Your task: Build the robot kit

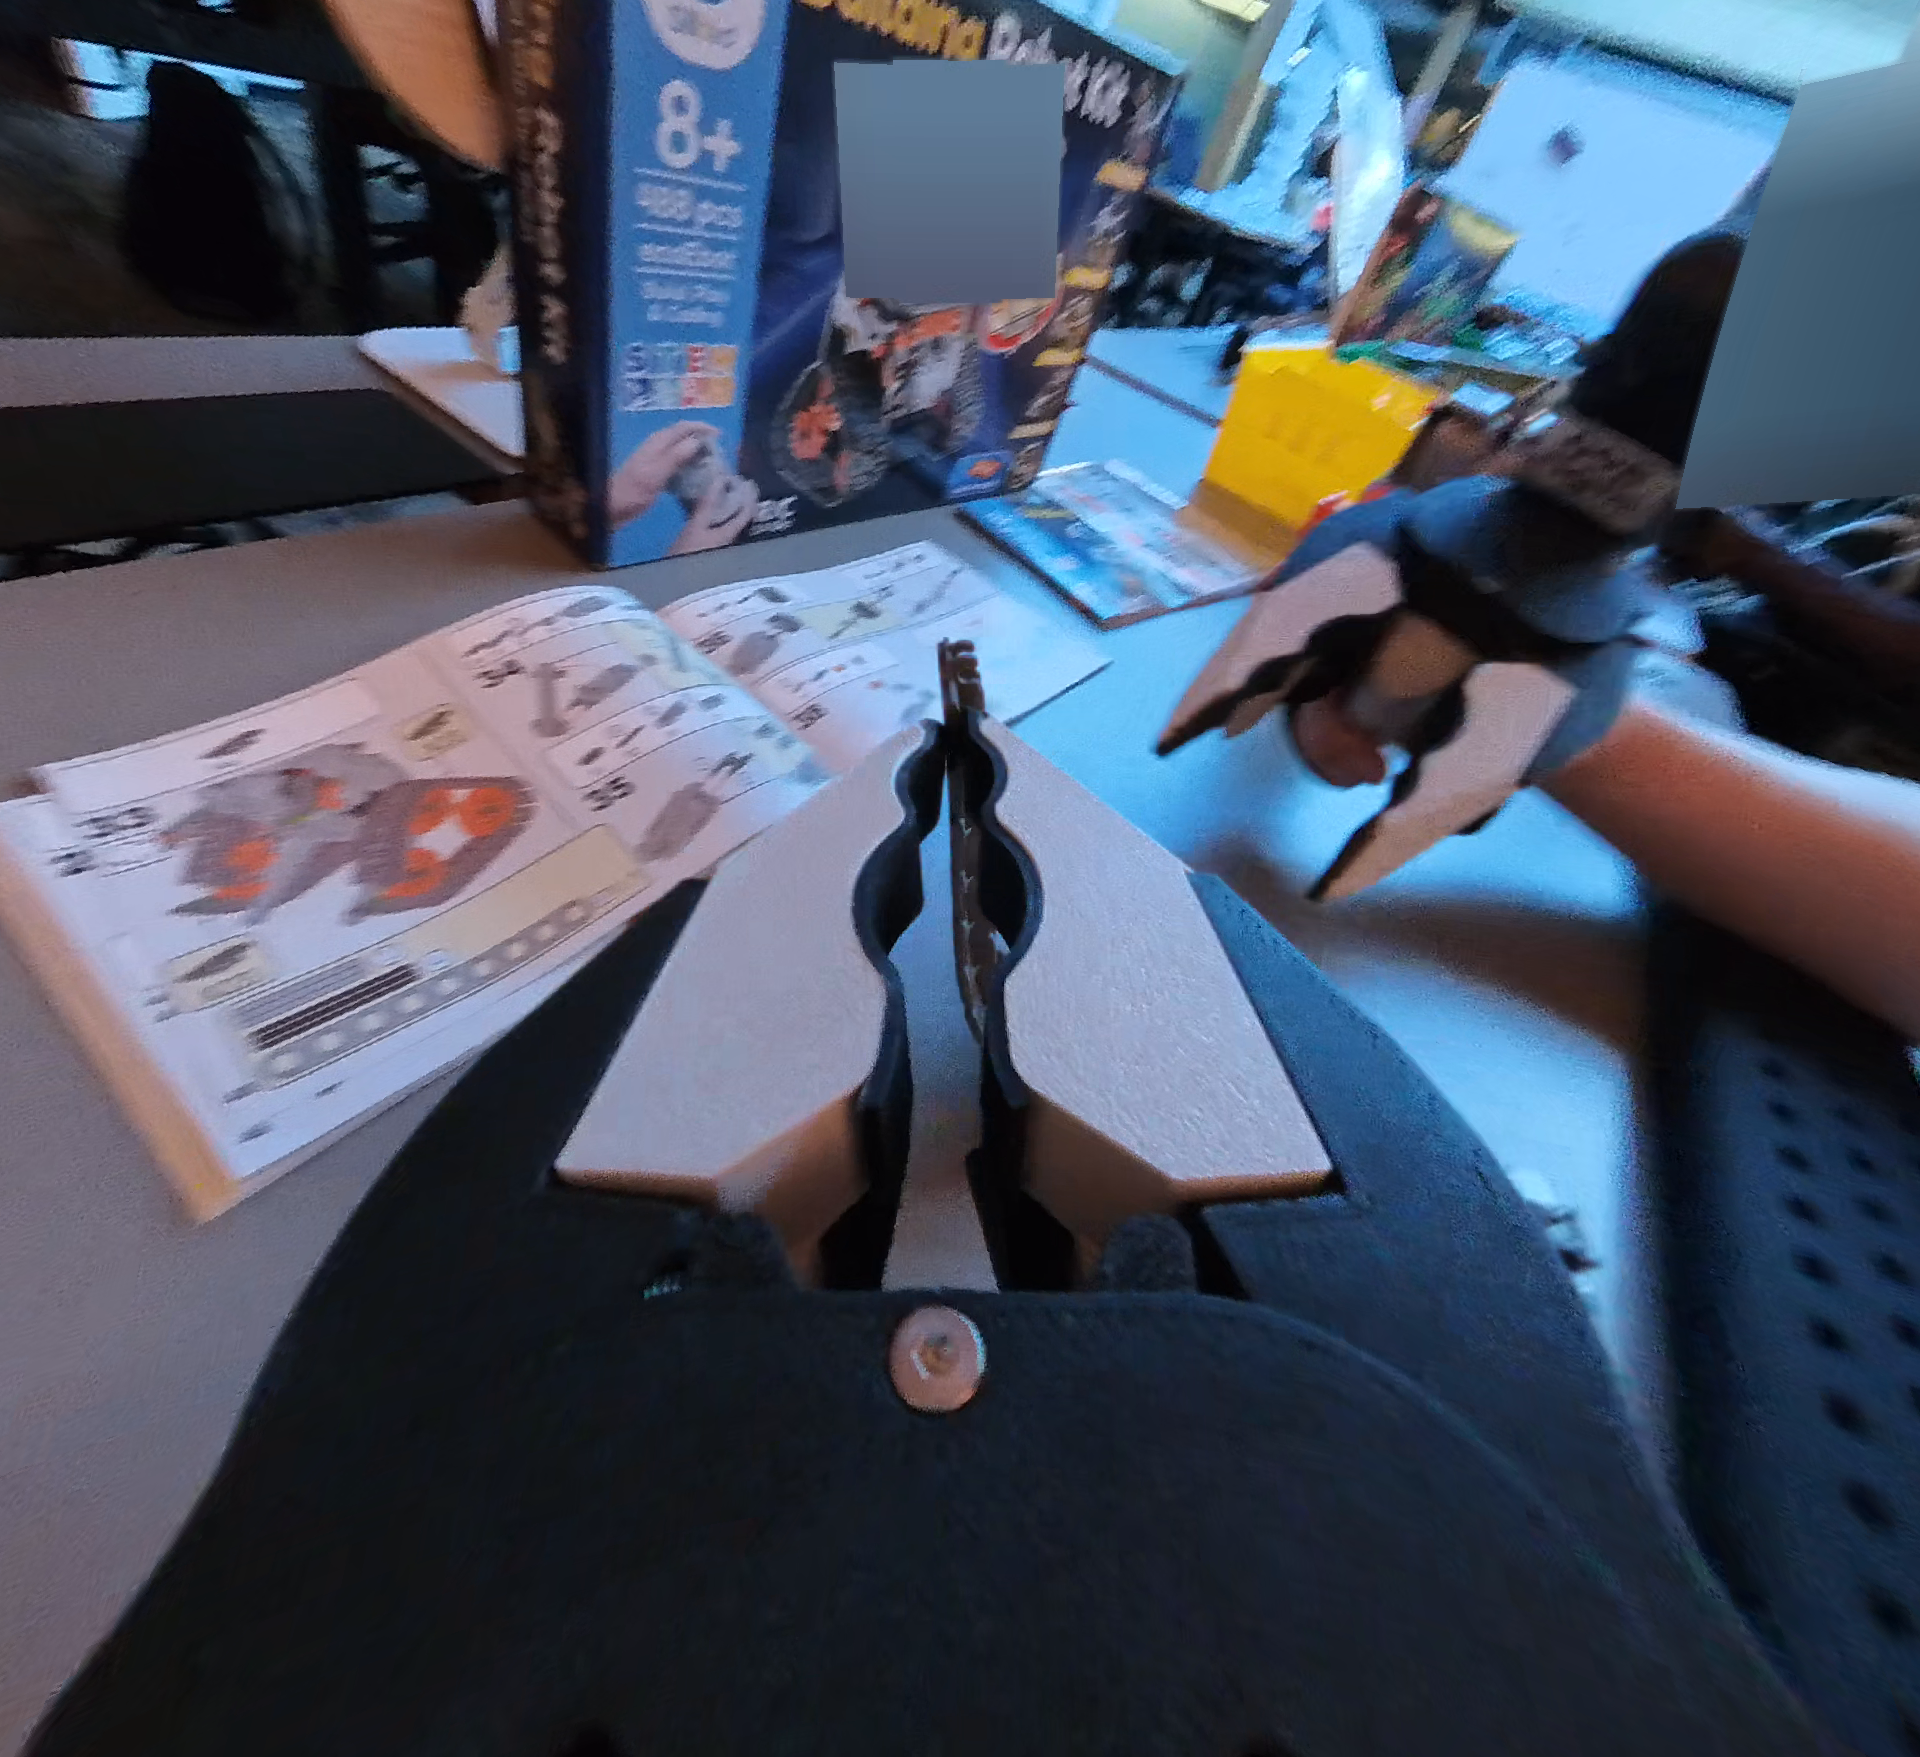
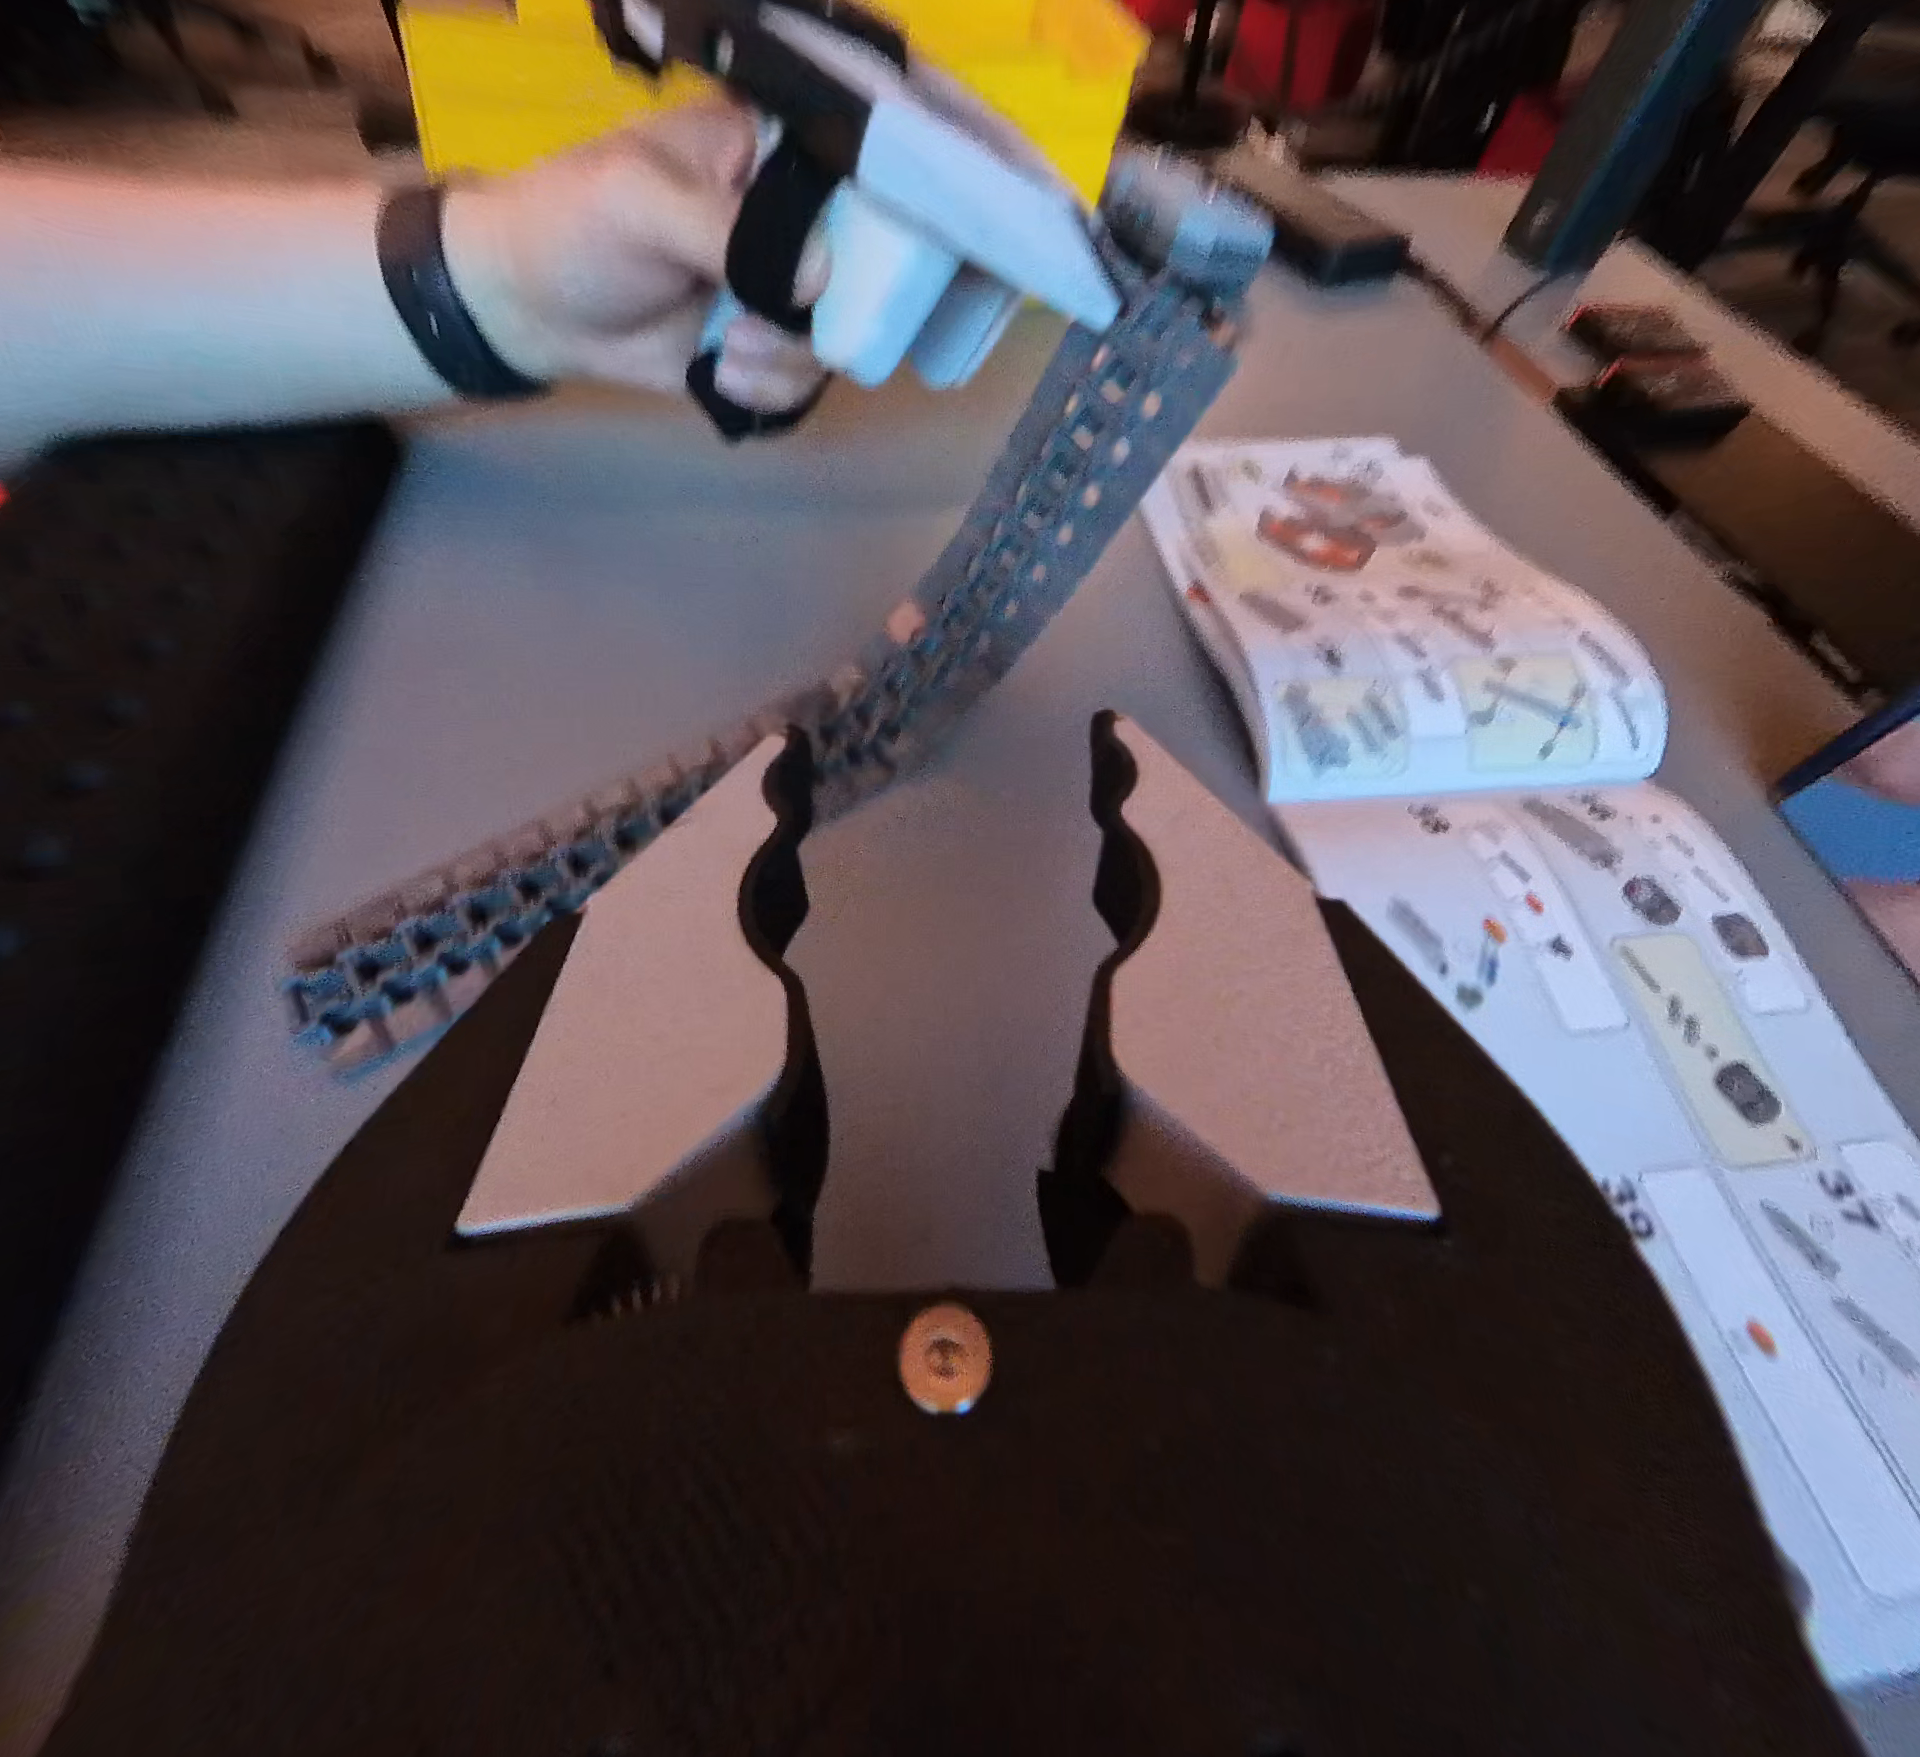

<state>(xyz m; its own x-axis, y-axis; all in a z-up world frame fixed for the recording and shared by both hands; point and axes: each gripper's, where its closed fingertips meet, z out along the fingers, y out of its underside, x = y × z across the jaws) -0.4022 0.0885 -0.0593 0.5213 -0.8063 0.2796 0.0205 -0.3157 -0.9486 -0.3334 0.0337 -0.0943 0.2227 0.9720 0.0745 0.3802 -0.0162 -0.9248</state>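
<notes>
Left gripper [image 1: 951, 741] clamped on track strip [image 2: 1049, 502] end; light, floppy, prob. best pinched edgewise. Right gripper [image 2: 951, 751] apart, beside sagging mid-section.

Between my left tongs [image 1: 948, 751] most of the dark track strip [image 1: 971, 886] is hidden; past my right tongs [image 2: 951, 751], its far end [image 2: 1049, 502] blurs.

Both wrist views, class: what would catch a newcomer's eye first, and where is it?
The long dark grey linked toy track stands out: it hangs from the left gripper, its lower end trailing on the grey table. The open right gripper hovers just before it. Behind the open illustrated instruction booklet stands a tall blue and black kit box.
</notes>
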